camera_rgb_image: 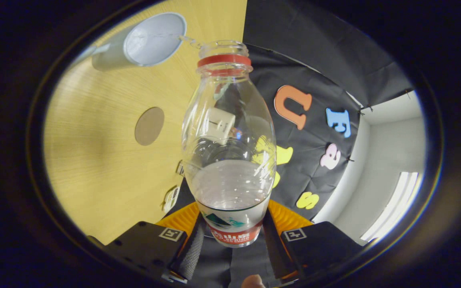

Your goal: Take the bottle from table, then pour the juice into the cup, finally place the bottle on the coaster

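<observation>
The gripper [232, 244] is clamping the bottle [228, 160] by its labelled base, both fingers pressing its sides. The bottle is reaching ahead of them, tilted, its open mouth trickling liquid into the cup [142, 42] on the table [94, 160], beyond the round coaster [149, 126].

bottle [228, 160] base hidden between fingers [192, 250]

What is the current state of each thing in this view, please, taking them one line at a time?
bottle: uncapped, tipped toward the cup, part full, thin stream leaving its mouth.
cup: on the table, open, receiving the stream.
coaster: flat on the table, nothing on it.
gripper: shut on the bottle, both fingers pressing its labelled base.
</observation>
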Motion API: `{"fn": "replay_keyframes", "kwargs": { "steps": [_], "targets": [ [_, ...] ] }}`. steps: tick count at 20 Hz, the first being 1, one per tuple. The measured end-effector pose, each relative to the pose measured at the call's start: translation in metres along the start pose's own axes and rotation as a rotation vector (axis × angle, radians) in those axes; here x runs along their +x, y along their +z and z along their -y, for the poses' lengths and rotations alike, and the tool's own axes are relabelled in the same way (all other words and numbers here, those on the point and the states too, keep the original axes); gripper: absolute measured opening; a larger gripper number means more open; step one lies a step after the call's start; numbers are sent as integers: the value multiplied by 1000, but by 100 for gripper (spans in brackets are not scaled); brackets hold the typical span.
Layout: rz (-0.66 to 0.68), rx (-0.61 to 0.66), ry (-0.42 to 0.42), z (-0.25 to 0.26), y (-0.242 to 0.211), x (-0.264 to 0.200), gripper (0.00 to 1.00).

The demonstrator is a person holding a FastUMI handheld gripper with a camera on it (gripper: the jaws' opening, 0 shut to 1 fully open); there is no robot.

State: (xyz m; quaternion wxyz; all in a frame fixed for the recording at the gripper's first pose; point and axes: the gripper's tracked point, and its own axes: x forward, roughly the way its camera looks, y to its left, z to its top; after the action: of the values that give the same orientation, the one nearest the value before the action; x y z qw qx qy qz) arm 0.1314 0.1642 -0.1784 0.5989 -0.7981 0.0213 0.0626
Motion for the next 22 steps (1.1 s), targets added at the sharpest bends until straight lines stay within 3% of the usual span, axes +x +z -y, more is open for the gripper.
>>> {"fn": "replay_keyframes", "kwargs": {
  "steps": [22],
  "targets": [
    [30,-115,-62,39,7,8,76]
  ]
}}
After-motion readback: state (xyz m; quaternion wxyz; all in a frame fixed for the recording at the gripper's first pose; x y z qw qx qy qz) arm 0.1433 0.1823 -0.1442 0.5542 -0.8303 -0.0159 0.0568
